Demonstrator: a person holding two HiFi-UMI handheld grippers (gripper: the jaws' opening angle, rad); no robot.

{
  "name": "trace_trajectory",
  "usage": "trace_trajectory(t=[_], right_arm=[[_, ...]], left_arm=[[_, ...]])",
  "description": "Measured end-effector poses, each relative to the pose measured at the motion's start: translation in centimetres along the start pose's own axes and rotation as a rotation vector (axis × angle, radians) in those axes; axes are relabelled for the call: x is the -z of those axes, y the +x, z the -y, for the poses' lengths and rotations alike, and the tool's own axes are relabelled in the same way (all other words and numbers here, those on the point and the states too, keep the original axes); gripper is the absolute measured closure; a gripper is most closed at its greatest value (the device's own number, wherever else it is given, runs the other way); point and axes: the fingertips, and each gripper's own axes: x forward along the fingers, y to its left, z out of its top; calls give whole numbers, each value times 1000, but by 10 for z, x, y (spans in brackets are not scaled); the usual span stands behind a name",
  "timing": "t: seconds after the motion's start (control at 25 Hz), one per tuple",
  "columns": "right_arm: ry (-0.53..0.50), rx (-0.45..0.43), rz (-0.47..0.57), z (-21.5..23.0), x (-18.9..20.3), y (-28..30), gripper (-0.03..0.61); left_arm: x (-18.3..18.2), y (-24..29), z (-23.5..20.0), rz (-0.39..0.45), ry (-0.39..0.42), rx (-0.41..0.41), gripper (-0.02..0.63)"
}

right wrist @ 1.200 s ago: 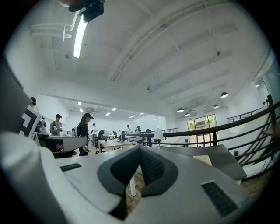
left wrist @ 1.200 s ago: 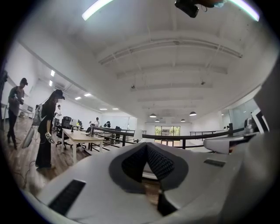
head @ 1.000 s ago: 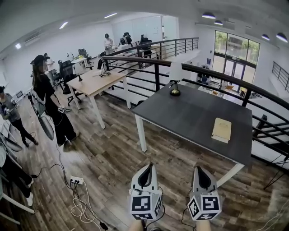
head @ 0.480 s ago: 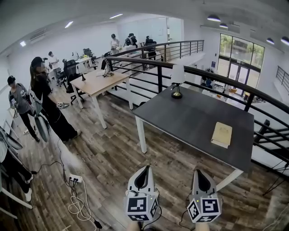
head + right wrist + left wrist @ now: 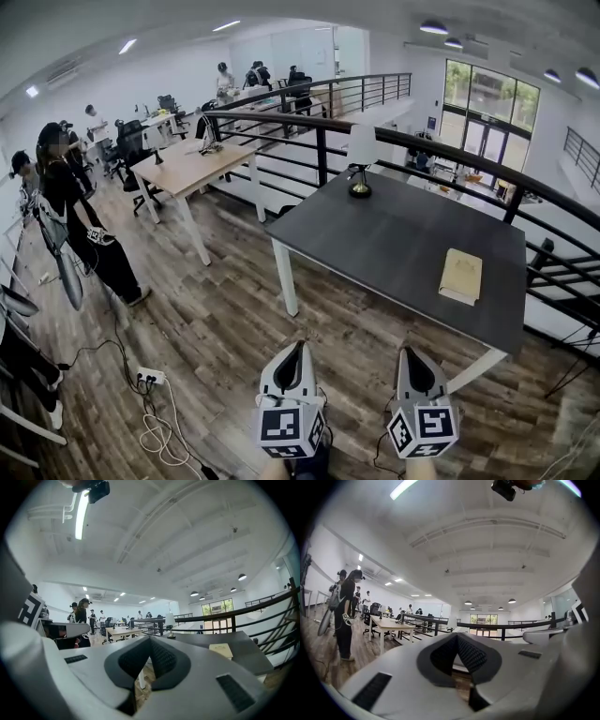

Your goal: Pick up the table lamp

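Lamp (image 5: 361,162): upright at far corner of bench (image 5: 384,246), beside railing (image 5: 441,151)
Left tongs (image 5: 299,347): closed, empty, over floor (image 5: 216,328), well short of bench
Right tongs (image 5: 409,352): closed, empty, near bench's front edge

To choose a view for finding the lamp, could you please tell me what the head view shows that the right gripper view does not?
Head view only: the power strip and cables on the floor. Right gripper view only: a dark device overhead. Both: the table lamp, dark table and tan book.
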Motion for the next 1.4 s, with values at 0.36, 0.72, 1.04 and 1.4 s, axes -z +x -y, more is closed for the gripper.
trace_trajectory(t=[0.36,0.72,1.04,1.4], right_arm=[[8,54,4,1,-4,93,584],[3,101,17,11,-16,164,584],[-4,134,-1,17,-10,204,584],[1,138,-42,30,9,235,584]], left_arm=[[-3,82,-49,-7,17,36,598],[-7,160,-73,-7,21,85,598],[1,209,-81,-19,14,132,598],[26,241,-85,-63,-12,135,598]])
